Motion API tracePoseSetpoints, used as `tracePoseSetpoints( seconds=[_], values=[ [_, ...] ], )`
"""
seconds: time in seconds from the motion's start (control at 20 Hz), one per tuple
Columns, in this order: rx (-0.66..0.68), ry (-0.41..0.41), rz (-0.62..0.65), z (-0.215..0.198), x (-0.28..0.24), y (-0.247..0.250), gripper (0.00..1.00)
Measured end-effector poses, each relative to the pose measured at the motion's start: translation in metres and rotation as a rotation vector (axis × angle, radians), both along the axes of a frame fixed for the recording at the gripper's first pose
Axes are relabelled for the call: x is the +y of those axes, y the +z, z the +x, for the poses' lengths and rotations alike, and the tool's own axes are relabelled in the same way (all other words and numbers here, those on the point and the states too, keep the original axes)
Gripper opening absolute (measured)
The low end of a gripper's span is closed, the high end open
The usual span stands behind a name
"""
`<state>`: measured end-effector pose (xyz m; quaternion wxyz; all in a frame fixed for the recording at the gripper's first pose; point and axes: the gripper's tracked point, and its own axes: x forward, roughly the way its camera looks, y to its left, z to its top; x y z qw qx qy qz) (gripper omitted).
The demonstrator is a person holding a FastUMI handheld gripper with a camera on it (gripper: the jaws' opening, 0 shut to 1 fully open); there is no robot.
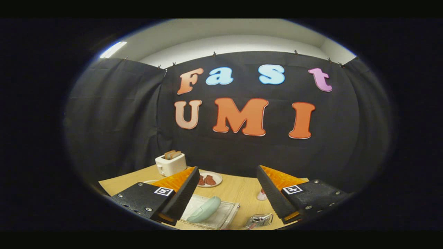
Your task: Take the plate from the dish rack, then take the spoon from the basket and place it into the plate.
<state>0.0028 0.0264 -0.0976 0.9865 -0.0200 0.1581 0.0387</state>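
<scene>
A pale green plate [205, 209] stands tilted in the dish rack [221, 216], below wide-open, empty jaws.

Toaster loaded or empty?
Loaded: two bread slices stick up from the toaster's top slots, beyond the open tool.

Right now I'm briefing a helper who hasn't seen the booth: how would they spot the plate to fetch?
Start at the wooden table, below the open tongs. Find the flat dish rack between the fingers. The plate is pale green, standing on edge in it, unlike the white plate of food lying flat near the toaster.
</scene>
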Motion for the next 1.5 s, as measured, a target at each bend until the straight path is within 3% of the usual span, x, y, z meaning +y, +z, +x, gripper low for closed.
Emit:
tracePoseSetpoints(
  seconds=[0.5, 0.95, 1.15, 1.3, 1.5],
  values=[
    [0.442, 0.052, 0.007, -0.012, 0.025, -0.124, 0.97],
    [0.764, 0.006, -0.008, -0.019, 0.036, -0.196, 0.86],
    [0.928, -0.028, 0.006, -0.031, 0.044, -0.220, 0.69],
    [1.022, -0.067, 0.033, -0.037, 0.053, -0.229, 0.44],
    [1.081, -0.158, -0.025, -0.040, 0.048, -0.231, 0.36]
  ],
)
